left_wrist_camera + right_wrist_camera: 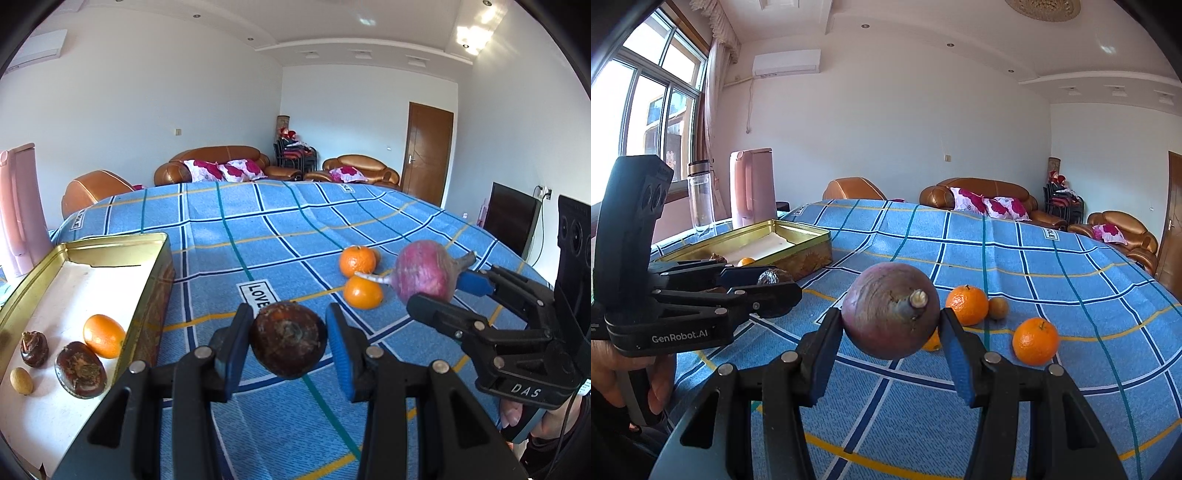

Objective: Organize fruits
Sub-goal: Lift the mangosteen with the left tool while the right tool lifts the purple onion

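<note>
My left gripper point(290, 341) is shut on a dark brown water chestnut point(289, 332), held just above the blue checked cloth. To its right, my right gripper point(441, 293) is shut on a purple-red turnip point(424, 271). In the right wrist view the turnip point(890, 310) fills the jaws of the right gripper point(891, 332), stem end toward the camera. The left gripper point(764, 286) shows at the left with the chestnut point(774, 276). A gold tin point(110, 242) at the left holds an orange point(104, 335), two water chestnuts point(80, 369) and a small tan fruit point(21, 381).
Two oranges point(356, 260) point(362, 291) lie on the cloth beyond the grippers. The right wrist view adds a small brown fruit point(998, 307) and an orange point(1035, 340). A glass bottle point(700, 197) and a pink kettle point(751, 188) stand behind the tin point(798, 258).
</note>
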`<state>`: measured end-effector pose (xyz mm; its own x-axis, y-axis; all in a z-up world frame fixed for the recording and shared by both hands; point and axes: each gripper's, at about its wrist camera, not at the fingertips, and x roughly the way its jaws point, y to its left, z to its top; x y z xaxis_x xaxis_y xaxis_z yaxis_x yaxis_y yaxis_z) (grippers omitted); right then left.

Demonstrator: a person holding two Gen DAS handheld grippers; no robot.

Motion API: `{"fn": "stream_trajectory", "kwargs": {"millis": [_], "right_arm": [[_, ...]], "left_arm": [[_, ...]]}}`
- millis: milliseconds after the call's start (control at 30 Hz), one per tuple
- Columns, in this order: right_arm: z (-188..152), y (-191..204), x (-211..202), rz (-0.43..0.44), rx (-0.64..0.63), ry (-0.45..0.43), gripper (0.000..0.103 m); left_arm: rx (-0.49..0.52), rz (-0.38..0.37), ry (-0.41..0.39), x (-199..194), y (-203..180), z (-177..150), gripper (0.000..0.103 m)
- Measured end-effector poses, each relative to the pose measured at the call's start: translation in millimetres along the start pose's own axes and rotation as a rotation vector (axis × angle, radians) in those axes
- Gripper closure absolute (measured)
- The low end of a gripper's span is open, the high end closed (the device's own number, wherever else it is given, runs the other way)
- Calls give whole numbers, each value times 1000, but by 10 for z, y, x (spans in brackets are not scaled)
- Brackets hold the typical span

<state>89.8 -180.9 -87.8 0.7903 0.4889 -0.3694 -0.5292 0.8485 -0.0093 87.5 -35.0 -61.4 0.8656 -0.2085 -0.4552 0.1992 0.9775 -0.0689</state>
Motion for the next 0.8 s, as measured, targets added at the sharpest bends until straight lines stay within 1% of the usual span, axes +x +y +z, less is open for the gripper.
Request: {"fn": "stream_trajectory", "kwargs": {"millis": [167, 800], "right_arm": [[-3, 2, -13, -1, -4, -10, 48], [-24, 31, -71, 0, -28, -37, 48]], "left_arm": [[-2, 8, -36, -64, -2, -13, 61], [25, 28, -113, -196, -61, -27, 61]]}}
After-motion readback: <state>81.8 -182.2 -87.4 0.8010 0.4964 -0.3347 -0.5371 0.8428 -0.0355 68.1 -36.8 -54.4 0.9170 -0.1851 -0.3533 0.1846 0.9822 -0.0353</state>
